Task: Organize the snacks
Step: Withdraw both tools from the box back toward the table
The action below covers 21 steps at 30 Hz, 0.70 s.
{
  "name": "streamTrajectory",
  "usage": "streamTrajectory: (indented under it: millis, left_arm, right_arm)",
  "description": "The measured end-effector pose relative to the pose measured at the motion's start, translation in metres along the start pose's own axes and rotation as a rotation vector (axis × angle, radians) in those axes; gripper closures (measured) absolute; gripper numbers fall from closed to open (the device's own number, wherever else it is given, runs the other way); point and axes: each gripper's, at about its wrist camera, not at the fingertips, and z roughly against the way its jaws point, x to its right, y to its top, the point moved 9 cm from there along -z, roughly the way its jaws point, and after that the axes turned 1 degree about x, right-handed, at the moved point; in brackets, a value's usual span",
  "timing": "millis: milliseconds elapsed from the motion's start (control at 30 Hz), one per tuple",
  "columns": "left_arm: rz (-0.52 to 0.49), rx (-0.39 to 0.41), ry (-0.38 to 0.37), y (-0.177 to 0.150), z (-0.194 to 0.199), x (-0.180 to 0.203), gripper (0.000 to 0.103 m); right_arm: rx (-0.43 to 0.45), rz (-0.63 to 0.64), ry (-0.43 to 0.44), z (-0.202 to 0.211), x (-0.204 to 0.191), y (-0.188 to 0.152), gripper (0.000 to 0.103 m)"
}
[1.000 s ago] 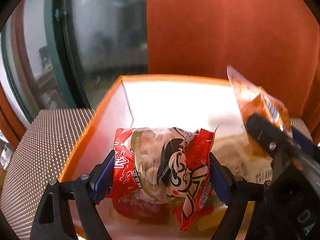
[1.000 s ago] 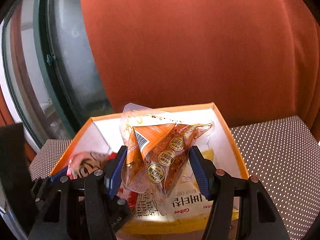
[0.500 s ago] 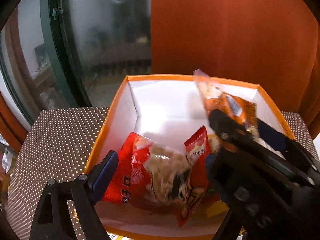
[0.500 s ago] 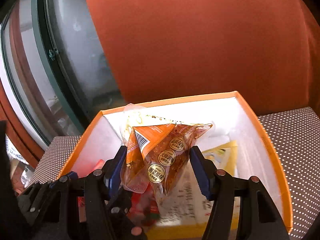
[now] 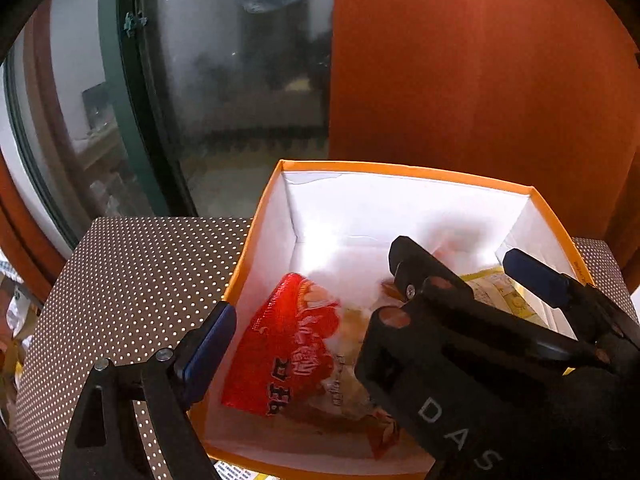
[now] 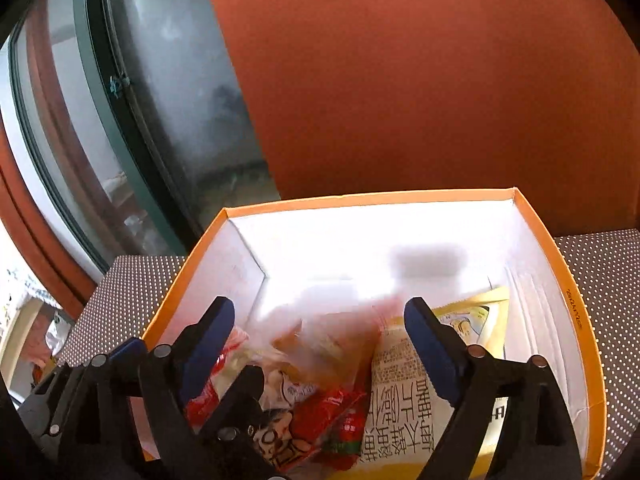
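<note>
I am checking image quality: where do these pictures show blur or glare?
Right wrist view: the orange snack packet is motion-blurred, and the orange box has an overexposed white interior. Left wrist view: the same glare on the box's back wall, while the red snack bag is slightly soft.

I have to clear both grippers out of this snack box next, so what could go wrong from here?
The right gripper is opening and the orange packet is a blur between its fingers, seemingly mid-drop; it may land askew on the red bag. The two grippers sit close over the orange box, the right one crossing in front of the left gripper's view, so they could knock together, or clip the rim, when withdrawn.
</note>
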Motion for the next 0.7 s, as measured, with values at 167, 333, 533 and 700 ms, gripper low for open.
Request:
streamTrajectory:
  millis: [167, 333, 533, 700]
  left_arm:
    - [-0.037, 0.049, -0.007, 0.001, 0.021, 0.013, 0.012]
    - [-0.027, 0.092, -0.053, -0.002, 0.041, 0.023, 0.012]
    - [-0.036, 0.151, -0.065, -0.007, 0.073, 0.030, 0.011]
    - [-0.035, 0.205, -0.082, -0.015, 0.105, 0.034, 0.011]
  right_arm:
    - [0.000, 0.013, -0.013, 0.016, 0.003, 0.000, 0.013]
    - [0.040, 0.024, -0.058, 0.040, 0.009, 0.002, 0.013]
    - [0.077, 0.053, -0.088, 0.069, 0.007, 0.001, 0.013]
    - [0.126, 0.063, -0.102, 0.103, 0.006, -0.001, 0.013]
